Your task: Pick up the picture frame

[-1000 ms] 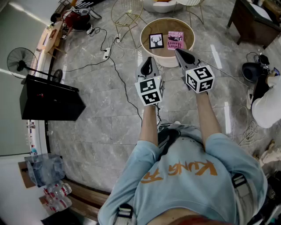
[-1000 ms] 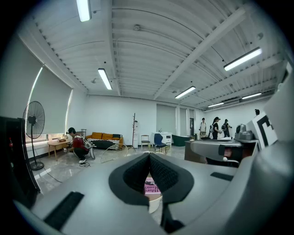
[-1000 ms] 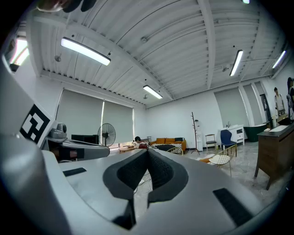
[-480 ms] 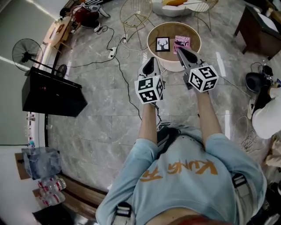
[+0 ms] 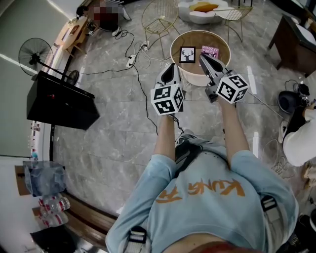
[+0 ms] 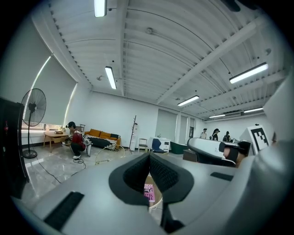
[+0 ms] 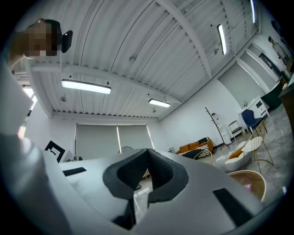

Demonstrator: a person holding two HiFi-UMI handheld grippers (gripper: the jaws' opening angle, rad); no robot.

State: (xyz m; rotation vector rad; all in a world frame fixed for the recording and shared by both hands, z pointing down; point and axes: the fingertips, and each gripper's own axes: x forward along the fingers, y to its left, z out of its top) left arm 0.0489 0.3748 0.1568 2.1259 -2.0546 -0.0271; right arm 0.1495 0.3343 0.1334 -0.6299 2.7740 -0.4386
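A black picture frame (image 5: pixel 187 54) with a deer print lies on the round wooden table (image 5: pixel 222 43) at the top of the head view, a pink book (image 5: pixel 210 50) beside it on the right. My left gripper (image 5: pixel 171 69) is shut and empty, held in the air just short of the table's near left rim. My right gripper (image 5: pixel 203 58) is shut and empty too, its tip over the table next to the pink book. In the left gripper view the jaws (image 6: pixel 149 158) meet, with the pink book (image 6: pixel 149 192) below them. The right gripper (image 7: pixel 148 153) points up at the ceiling.
A black box (image 5: pixel 57 104) and a standing fan (image 5: pixel 34 55) are at the left. Cables and a power strip (image 5: pixel 131 60) lie on the marble floor. Wire chairs (image 5: pixel 160 15) stand behind the table. A dark cabinet (image 5: pixel 296 34) is at the right. People are in the far room.
The person has stepped toward the round table, and both shut grippers have come closer to it. The right gripper's tip now overlaps the table top; it has rolled and tilted upward.
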